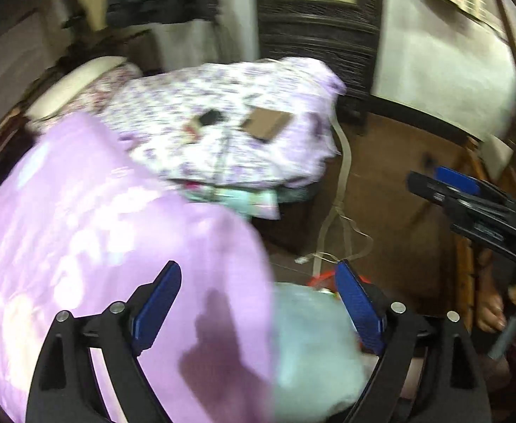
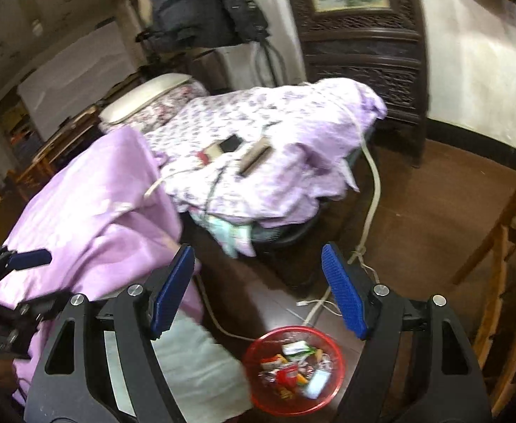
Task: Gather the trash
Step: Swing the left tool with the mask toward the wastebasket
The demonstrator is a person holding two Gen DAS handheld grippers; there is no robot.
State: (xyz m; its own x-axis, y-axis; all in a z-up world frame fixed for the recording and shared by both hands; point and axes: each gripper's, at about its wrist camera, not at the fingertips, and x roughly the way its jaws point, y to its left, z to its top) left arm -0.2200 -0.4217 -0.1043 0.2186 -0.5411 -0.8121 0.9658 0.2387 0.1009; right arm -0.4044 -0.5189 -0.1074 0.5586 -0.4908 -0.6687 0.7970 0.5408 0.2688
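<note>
Because the task is to gather litter, a red bin (image 2: 293, 370) stands on the dark floor (image 2: 416, 211) beside the bed, its mouth open upward and already holding several crumpled wrappers (image 2: 291, 365); in the left wrist view only a sliver of its red rim (image 1: 323, 278) shows, behind a pale cushion (image 1: 311, 349). Lilac bedding (image 1: 81, 232) drapes over the bed edge, while a flowered quilt (image 2: 268, 141) farther back carries a brown card (image 2: 254, 157) and a small black item (image 2: 230, 143), possible litter though too blurred to identify. The left gripper (image 1: 258, 310) points steeply downward over the bedding edge and cushion, its blue pads spread wide with nothing between them. The right gripper (image 2: 258, 289) is tilted down toward the floor, the bin below its tips, its jaws likewise apart and empty. Each gripper appears at the margin of the other's view, showing that both are held close together near the bin.
</note>
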